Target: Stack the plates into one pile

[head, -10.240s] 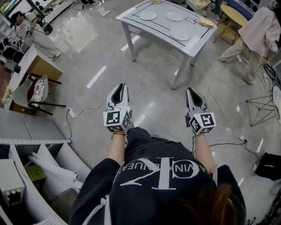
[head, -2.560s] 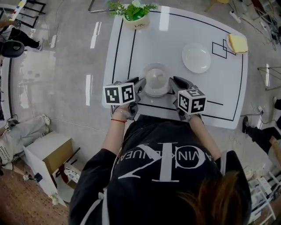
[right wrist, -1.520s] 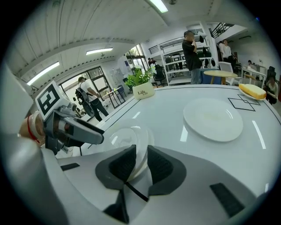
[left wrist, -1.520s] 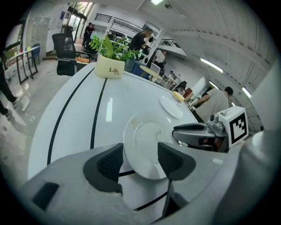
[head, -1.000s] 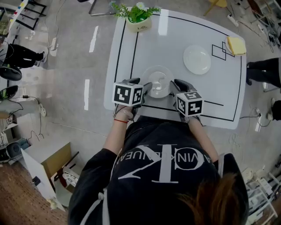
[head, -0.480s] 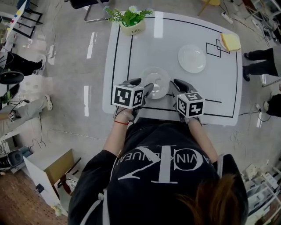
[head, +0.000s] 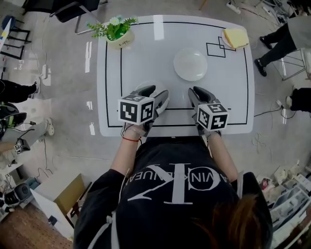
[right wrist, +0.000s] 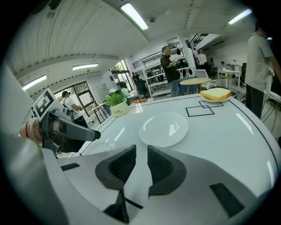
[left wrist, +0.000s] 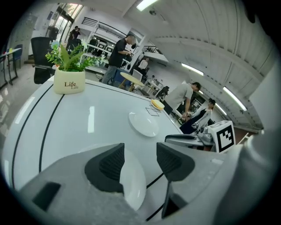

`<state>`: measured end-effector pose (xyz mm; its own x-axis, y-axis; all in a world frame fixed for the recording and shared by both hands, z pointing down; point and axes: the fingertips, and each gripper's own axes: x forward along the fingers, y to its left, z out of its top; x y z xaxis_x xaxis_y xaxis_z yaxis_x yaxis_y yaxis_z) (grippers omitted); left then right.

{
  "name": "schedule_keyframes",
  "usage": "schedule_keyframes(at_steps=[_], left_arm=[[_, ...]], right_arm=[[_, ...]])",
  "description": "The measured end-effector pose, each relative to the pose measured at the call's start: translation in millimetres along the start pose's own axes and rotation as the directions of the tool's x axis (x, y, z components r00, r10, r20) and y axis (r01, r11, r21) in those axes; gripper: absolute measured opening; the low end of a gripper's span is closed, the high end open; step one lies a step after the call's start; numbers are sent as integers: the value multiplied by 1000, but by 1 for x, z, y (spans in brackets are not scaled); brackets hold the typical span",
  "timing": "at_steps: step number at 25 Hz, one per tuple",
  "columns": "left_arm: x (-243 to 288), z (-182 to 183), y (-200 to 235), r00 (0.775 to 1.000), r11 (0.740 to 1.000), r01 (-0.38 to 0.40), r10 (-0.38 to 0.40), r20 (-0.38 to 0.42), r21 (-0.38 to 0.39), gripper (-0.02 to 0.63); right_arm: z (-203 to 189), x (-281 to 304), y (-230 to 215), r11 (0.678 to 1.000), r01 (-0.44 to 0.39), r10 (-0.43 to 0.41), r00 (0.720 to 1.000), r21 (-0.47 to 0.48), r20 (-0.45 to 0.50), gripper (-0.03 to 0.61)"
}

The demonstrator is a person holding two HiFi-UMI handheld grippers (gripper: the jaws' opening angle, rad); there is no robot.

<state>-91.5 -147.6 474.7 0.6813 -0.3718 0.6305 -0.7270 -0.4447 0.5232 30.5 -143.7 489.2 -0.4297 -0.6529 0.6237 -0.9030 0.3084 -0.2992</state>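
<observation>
On the worktop [head: 146, 58], a potted plant [head: 118, 33] stands at the far left corner. A bread-like slab [head: 235, 37] lies at the far right corner, just right of two drawn squares [head: 215, 49]. One plate [head: 190, 64] lies right of centre, nearer than the slab. A second plate [left wrist: 131, 180] lies by the near edge, left of centre, apart from the first. A chair [head: 68, 7] stands on the floor beyond the far left corner, and a person [head: 286, 31] stands off the far right corner.
</observation>
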Motion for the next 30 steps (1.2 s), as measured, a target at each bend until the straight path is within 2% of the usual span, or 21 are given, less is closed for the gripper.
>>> schedule_keyframes(at_steps=[7,15,20,30], left_arm=[[46,33,-27,998,997,10,-5,60,-76,238],[82,48,-35,991,993,-52,65,117,-108,239],[97,57,-28,981,990,-102,117,154,-100,243],[115,58,-10,969,975,-196,209,134,-106,272]], right_arm=[[20,-4,-57,1000,-16,16,1000,0,-19,83],[31,-1,-102,999,-53,53,998,-2,-37,84],[42,10,-118,997,-75,75,997,-2,-31,87],[55,31,-127,990,-137,137,990,21,-22,97]])
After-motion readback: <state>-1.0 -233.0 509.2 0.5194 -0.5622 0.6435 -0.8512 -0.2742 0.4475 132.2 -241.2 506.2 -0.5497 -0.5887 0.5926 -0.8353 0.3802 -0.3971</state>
